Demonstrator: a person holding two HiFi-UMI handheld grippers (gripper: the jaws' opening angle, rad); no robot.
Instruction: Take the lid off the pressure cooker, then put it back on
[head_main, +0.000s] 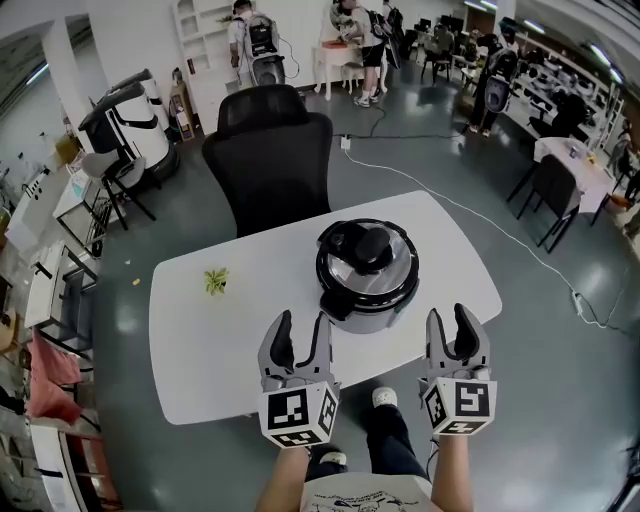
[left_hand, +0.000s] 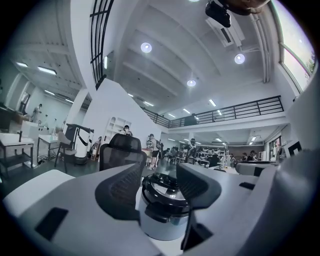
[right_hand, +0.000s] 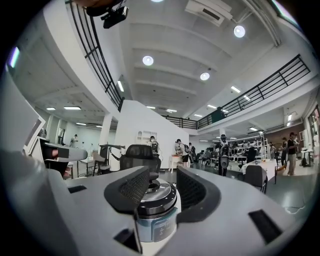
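Observation:
The pressure cooker (head_main: 367, 285) stands on the white table (head_main: 200, 350), right of its middle. Its silver lid (head_main: 345, 268) with a black knob and handle sits on the pot. My left gripper (head_main: 300, 330) is at the table's near edge, just short of the cooker's front left, jaws wide open and empty. My right gripper (head_main: 452, 325) hovers off the near right edge, jaws partly apart and empty. In the left gripper view the cooker (left_hand: 162, 215) shows beyond the open left gripper (left_hand: 160, 187). In the right gripper view the cooker (right_hand: 152, 212) shows beyond the right gripper (right_hand: 164, 192), untouched.
A small green sprig (head_main: 216, 280) lies on the table's left half. A black office chair (head_main: 270, 150) stands behind the far edge. A white cable (head_main: 480, 220) runs over the floor at the right. People, desks and chairs fill the hall behind.

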